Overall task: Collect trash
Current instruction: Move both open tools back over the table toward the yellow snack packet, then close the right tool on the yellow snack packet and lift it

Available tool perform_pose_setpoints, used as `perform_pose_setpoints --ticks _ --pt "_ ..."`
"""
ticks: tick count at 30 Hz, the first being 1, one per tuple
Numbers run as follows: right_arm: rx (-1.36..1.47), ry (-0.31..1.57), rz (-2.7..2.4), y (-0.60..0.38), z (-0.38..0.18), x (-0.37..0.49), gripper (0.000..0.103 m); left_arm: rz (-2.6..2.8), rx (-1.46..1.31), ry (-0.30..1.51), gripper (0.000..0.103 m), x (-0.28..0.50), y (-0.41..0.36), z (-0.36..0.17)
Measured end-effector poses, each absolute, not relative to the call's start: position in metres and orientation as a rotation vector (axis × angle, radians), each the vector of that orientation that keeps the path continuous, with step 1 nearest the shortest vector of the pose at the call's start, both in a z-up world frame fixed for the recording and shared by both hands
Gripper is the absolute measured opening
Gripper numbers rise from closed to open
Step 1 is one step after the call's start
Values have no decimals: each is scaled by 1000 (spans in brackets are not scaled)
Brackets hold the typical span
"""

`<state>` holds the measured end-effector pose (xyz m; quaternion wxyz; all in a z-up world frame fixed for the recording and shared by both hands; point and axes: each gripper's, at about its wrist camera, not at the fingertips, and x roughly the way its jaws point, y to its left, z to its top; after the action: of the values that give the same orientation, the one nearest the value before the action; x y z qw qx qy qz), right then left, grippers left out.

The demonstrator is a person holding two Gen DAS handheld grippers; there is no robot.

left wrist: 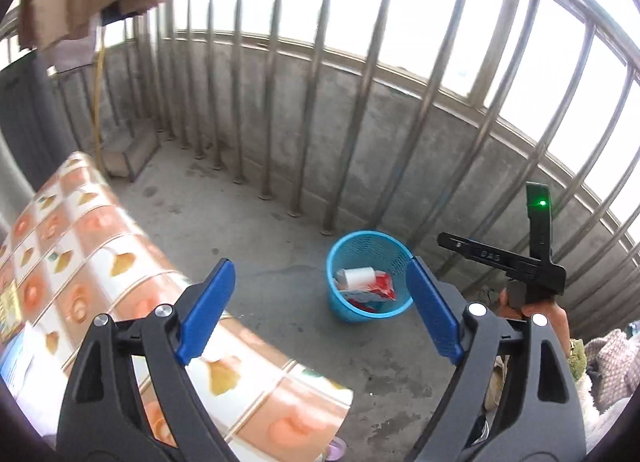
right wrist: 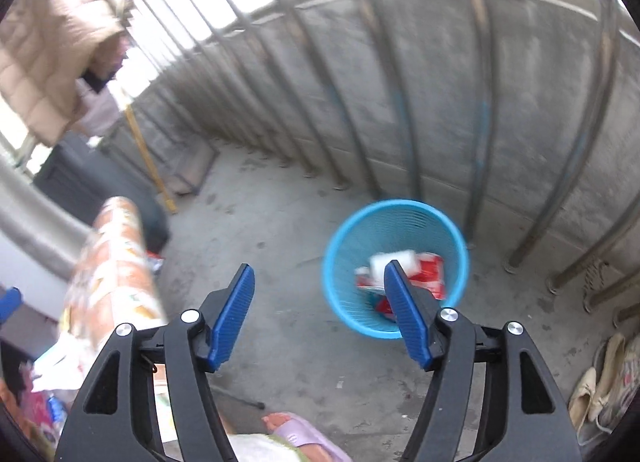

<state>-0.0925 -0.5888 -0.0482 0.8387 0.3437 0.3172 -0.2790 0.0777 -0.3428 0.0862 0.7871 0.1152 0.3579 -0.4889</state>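
A blue mesh waste bin (left wrist: 340,304) stands on the concrete floor by the railing and holds red and white trash (left wrist: 366,282). My left gripper (left wrist: 320,310) is open and empty, above the floor just left of the bin. The right gripper's body (left wrist: 520,266) shows at the right of the left wrist view, beyond the bin. In the right wrist view the bin (right wrist: 344,302) lies ahead to the right with the trash (right wrist: 424,272) inside. My right gripper (right wrist: 320,318) is open and empty, above and just short of the bin.
A table with a patterned orange-and-white cloth (left wrist: 100,262) is on the left; it also shows in the right wrist view (right wrist: 116,262). Metal railing bars (left wrist: 360,102) and a concrete wall lie behind the bin. Shoes (right wrist: 600,382) lie at the right. A person's foot (right wrist: 296,432) is below.
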Motion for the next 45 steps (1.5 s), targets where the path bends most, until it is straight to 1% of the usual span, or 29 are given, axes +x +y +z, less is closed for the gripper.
perform_pose_setpoints --ticks 7,12,17,23,25,28,33,36,37,38,39,40,41,42,43,44,45 --pt "663 654 -289 -498 -4 -30 71 -829 156 650 83 87 -206 103" --pt "627 734 -50 -423 0 27 71 -737 56 637 83 89 -123 92" --pt "657 840 125 -362 -5 77 71 -660 -30 638 83 94 -70 78" --pt "676 880 241 -331 16 139 71 -621 -100 568 83 132 -17 116" --pt "687 902 276 -324 22 170 71 -586 -120 597 83 157 -1 122" --pt "705 958 335 -308 23 221 71 -506 -146 689 83 200 19 114" --pt "712 1095 406 -262 0 314 71 -490 -321 865 83 276 49 86" --pt "657 1174 392 -230 -20 365 71 -477 -380 949 83 322 55 64" --pt "628 1192 381 -220 -26 379 70 -464 -391 979 81 337 55 55" --pt "597 1214 359 -210 -34 395 66 -448 -395 1009 78 353 55 47" --pt "573 1237 350 -201 -42 411 64 -415 -397 1041 70 369 55 37" --pt "564 1251 346 -196 -47 418 59 -374 -403 1070 60 383 55 27" --pt "545 1269 335 -189 -55 430 55 -349 -415 1102 55 397 55 17" --pt "526 1283 329 -183 -60 437 54 -342 -429 1131 47 410 55 7" --pt "510 1295 323 -178 -66 444 51 -338 -444 1164 42 424 53 -3" --pt "497 1309 316 -173 -72 450 50 -327 -446 1187 40 433 52 -11" --pt "495 1320 312 -170 -77 454 49 -303 -434 1209 35 442 49 -20"
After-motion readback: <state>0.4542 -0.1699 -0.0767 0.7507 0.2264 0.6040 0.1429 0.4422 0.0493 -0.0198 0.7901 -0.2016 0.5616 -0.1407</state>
